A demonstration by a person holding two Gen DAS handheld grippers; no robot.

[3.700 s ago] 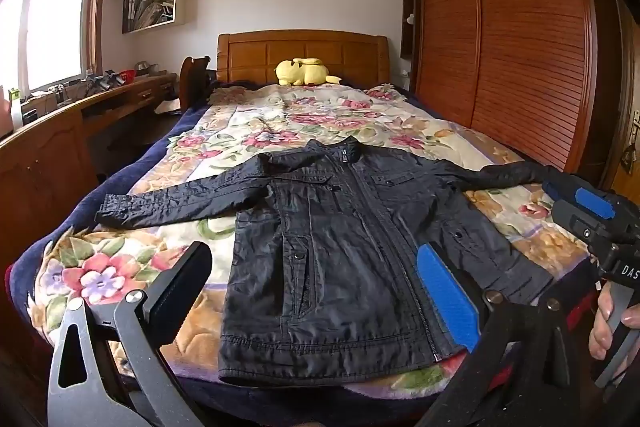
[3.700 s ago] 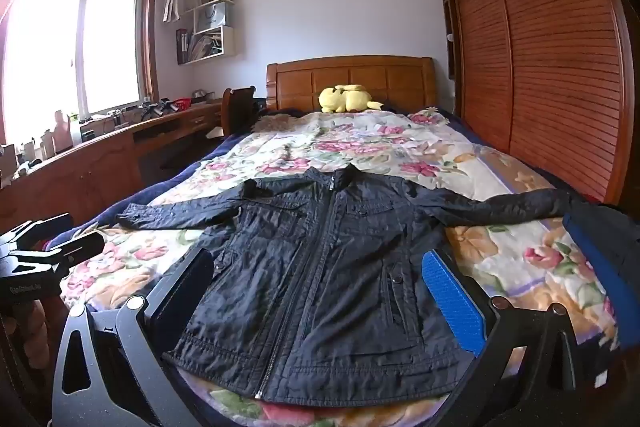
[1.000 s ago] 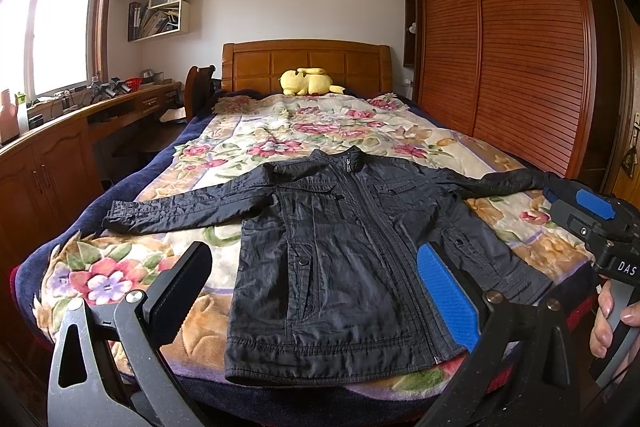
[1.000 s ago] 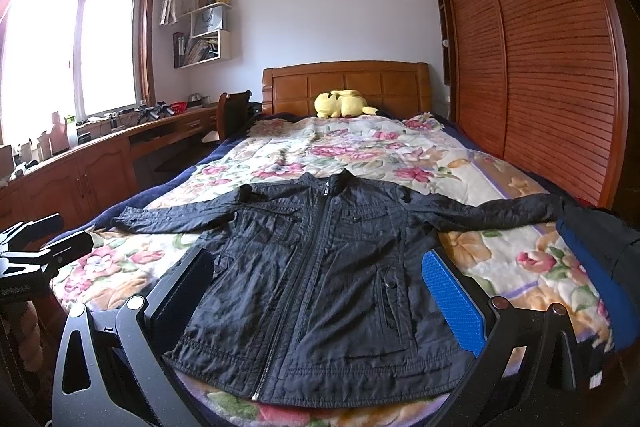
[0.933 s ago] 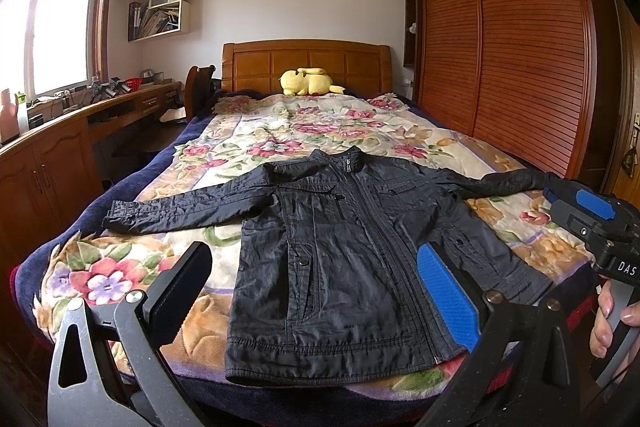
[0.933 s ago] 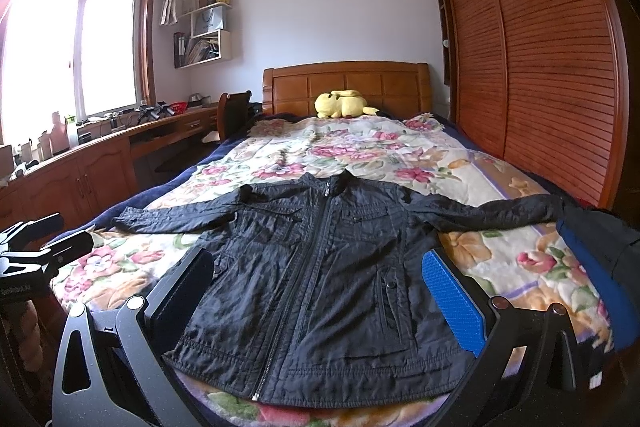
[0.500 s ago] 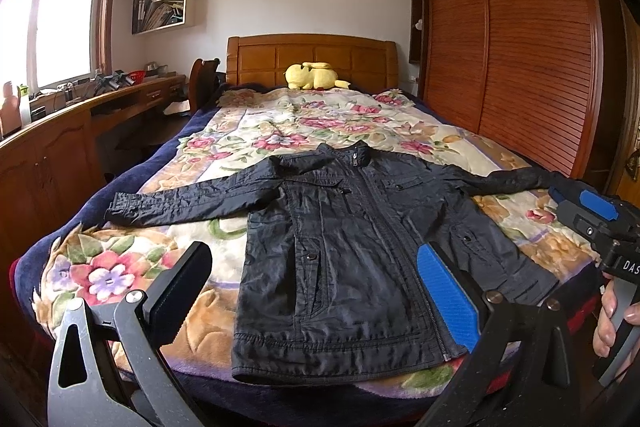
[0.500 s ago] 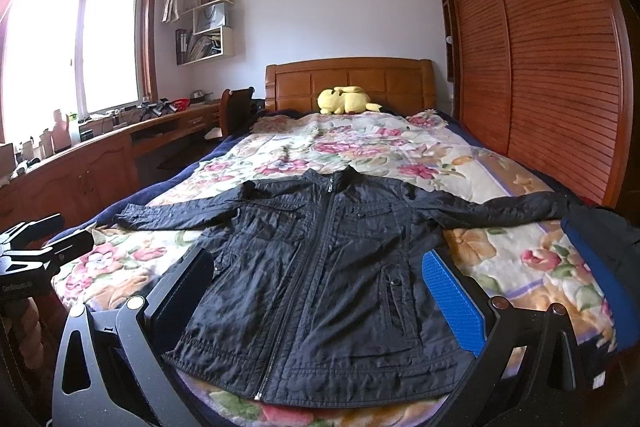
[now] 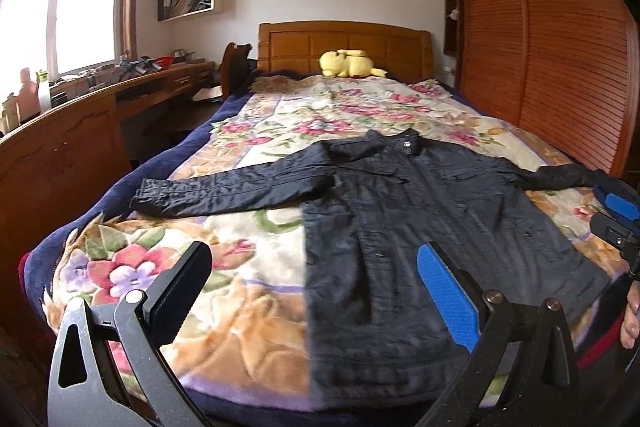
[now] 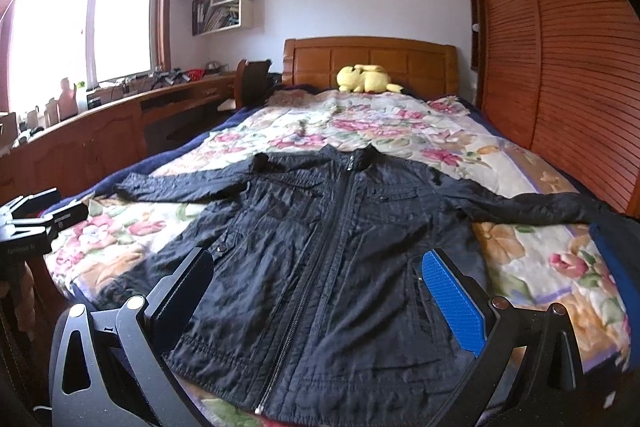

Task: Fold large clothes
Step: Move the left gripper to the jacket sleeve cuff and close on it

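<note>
Left wrist view shows the left gripper (image 9: pixel 316 291) with jaws spread wide and holding nothing, the black jacket (image 9: pixel 420 227) lying flat and zipped on the bed (image 9: pixel 256 259) just ahead of them, one sleeve (image 9: pixel 232 189) stretched out beyond the left jaw. Right wrist view shows the right gripper (image 10: pixel 320 295) likewise wide and empty, its jaws framing the jacket's hem. A sensible first fold is probably a sleeve: bring one jaw under the cuff, pinch only that layer, and lay it straight across the chest without dragging the body.

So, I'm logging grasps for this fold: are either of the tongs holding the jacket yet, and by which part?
Nothing is held. Both the left tongs and right tongs are open above the black jacket, which lies flat on the bed, sleeves spread.
</note>
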